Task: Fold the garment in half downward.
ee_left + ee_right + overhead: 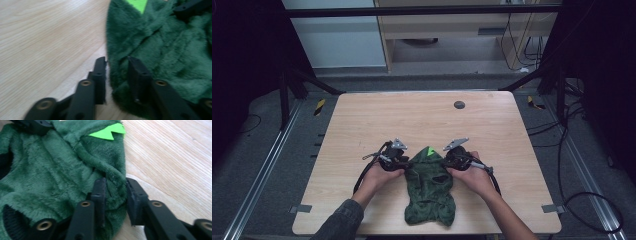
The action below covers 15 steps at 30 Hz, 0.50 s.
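Observation:
A small, fuzzy dark-green garment [429, 192] with a bright green felt spike [430, 151] lies flat at the near middle of the wooden table [412, 115]. My left gripper [407, 164] sits at its upper left edge. In the left gripper view that gripper [116, 72] has the garment's edge [160, 45] pinched between its jaws. My right gripper [446, 162] is at the upper right edge. In the right gripper view it [115, 192] is shut on a fold of the garment [50, 175], just below the spike [108, 132]. Black ribbed openings show on the garment.
A small dark round disc [459, 104] sits near the table's far edge. Cables trail from both grippers toward the near edge. Bare wood lies to the left, right and beyond the garment. Grey floor with rails and cables surrounds the table.

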Each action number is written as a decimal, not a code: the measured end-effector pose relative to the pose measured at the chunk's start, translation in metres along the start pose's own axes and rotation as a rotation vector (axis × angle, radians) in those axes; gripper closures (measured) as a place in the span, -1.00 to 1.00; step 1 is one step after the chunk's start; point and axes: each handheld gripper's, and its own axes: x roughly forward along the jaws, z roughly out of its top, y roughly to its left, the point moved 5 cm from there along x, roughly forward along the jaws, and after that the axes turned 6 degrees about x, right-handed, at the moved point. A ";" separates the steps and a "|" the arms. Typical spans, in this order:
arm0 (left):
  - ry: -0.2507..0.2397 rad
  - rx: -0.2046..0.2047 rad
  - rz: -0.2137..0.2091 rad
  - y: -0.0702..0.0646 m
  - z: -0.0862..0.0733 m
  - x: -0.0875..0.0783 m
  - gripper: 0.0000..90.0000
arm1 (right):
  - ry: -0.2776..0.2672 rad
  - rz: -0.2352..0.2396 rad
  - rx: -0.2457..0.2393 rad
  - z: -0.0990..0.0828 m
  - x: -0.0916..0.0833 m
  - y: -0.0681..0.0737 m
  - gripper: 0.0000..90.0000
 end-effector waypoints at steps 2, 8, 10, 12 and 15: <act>0.003 0.006 -0.008 -0.002 0.000 0.000 0.75 | 0.011 0.009 -0.017 0.001 0.000 0.002 0.76; 0.009 0.016 -0.013 -0.004 0.001 0.001 0.94 | 0.021 0.016 -0.031 0.002 0.000 0.004 0.88; 0.012 0.024 -0.006 -0.004 0.001 0.000 0.95 | 0.017 0.017 -0.035 0.002 -0.001 0.003 0.90; 0.011 0.023 -0.005 -0.003 0.002 -0.001 0.95 | 0.013 0.019 -0.035 0.003 -0.002 0.003 0.90; 0.005 0.028 0.003 0.000 0.006 -0.005 0.96 | 0.002 0.023 -0.040 0.007 -0.008 0.002 0.90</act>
